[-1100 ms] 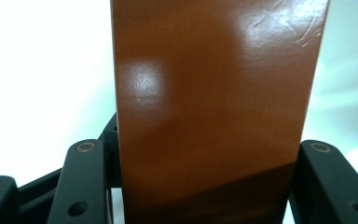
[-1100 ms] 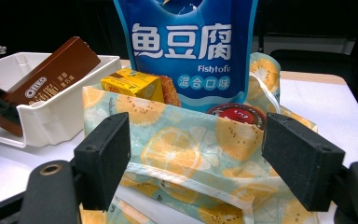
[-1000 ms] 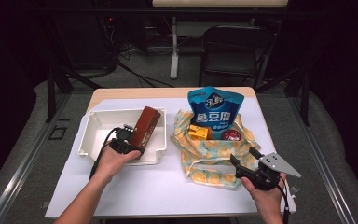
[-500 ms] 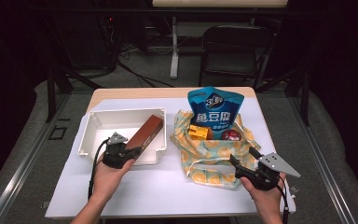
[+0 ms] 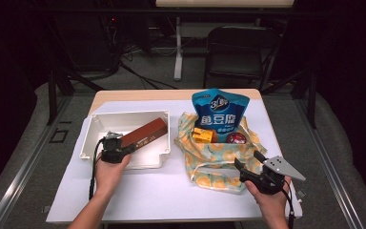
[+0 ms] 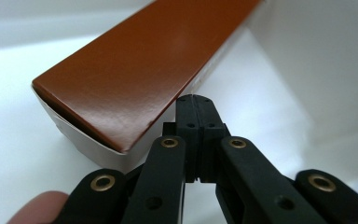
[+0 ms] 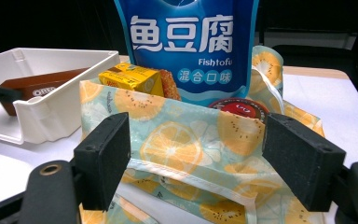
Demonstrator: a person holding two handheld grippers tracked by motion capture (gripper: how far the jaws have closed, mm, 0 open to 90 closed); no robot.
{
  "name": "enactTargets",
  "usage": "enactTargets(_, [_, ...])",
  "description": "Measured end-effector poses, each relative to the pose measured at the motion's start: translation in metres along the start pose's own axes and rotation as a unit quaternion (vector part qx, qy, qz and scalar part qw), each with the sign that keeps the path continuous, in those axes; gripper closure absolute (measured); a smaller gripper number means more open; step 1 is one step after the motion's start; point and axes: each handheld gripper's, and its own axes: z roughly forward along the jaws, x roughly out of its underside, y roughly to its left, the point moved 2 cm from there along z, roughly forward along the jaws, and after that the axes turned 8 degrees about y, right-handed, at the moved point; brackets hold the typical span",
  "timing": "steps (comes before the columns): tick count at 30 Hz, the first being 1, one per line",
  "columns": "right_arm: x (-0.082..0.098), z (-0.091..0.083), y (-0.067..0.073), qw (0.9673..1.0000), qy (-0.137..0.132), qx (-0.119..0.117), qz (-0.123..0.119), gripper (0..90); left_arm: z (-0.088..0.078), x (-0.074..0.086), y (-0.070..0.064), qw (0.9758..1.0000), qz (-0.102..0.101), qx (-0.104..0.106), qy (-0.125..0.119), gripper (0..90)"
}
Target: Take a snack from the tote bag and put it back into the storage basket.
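Observation:
A long brown box (image 5: 144, 133) lies slanted in the white tray (image 5: 124, 116), one end up on the far right rim. My left gripper (image 5: 129, 148) rests over the tray's near rim, shut with nothing in it, its tip just beside the box's near end. In the left gripper view the closed jaws (image 6: 196, 105) sit right of the brown box (image 6: 135, 65). My right gripper (image 5: 248, 161) stands open at the near right edge of the lemon-print cloth bag (image 5: 214, 164). In the right gripper view it (image 7: 196, 140) faces the bag (image 7: 186, 135) without touching it.
The bag holds a blue fish tofu pouch (image 5: 220, 114), a small yellow carton (image 5: 203, 135) and a red-lidded item (image 5: 237, 139). The white tabletop (image 5: 171, 200) has bare room in front. A dark chair (image 5: 240, 52) and cables stand on the floor beyond the table.
The brown box has gone from steeply tilted to lying low in the tray. My left gripper has let go of it, drawn back to the near rim and shut. The right gripper has stayed put.

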Motion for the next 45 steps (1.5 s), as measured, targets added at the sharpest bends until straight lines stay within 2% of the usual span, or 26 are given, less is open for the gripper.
enactTargets(5, [0.001,-0.001,-0.003,1.0,0.002,0.005,0.003,23.7,0.005,-0.012,0.007,0.9998,-0.006,-0.021,0.0,89.8])
enactTargets(8, [0.001,0.0,-0.003,1.0,0.001,0.006,0.003,23.8,0.01,-0.015,0.01,0.9996,-0.014,-0.022,0.007,89.8])
enactTargets(11, [0.001,0.0,-0.003,1.0,0.0,0.006,0.003,23.8,0.016,-0.018,0.015,0.9993,-0.031,-0.018,0.01,89.8])
enactTargets(16, [0.002,0.0,-0.004,1.0,0.002,0.009,0.003,23.9,0.02,-0.026,0.018,0.999,-0.037,-0.022,0.003,89.8])
enactTargets(18, [0.002,0.0,-0.004,1.0,0.002,0.009,0.003,23.9,0.022,-0.028,0.02,0.9984,-0.051,-0.024,0.0,89.7])
enactTargets(20, [0.002,0.0,-0.004,1.0,0.002,0.009,0.003,24.0,0.025,-0.029,0.022,0.9982,-0.052,-0.03,0.003,89.1])
enactTargets(23, [0.002,0.0,-0.005,0.9999,0.004,0.01,0.003,24.3,0.028,-0.031,0.026,0.9974,-0.063,-0.034,-0.005,87.3])
enactTargets(29, [0.002,0.0,-0.005,0.9999,0.007,0.012,0.005,24.8,0.03,-0.033,0.028,0.9971,-0.063,-0.042,-0.007,87.3])
enactTargets(38, [0.003,0.002,-0.006,0.9998,0.013,0.016,0.008,25.4,0.032,-0.033,0.029,0.9974,-0.062,-0.036,-0.009,84.4])
enactTargets(41, [0.004,0.002,-0.007,0.9997,0.013,0.016,0.009,25.6,0.03,-0.031,0.026,0.9978,-0.055,-0.033,-0.014,79.3])
enactTargets(44, [0.003,0.002,-0.008,0.9997,0.013,0.017,0.008,26.2,0.023,-0.03,0.019,0.998,-0.05,-0.024,-0.03,69.0])
enactTargets(45, [0.004,0.002,-0.008,0.9997,0.013,0.017,0.008,27.0,0.021,-0.029,0.017,0.9983,-0.043,-0.022,-0.032,67.0])
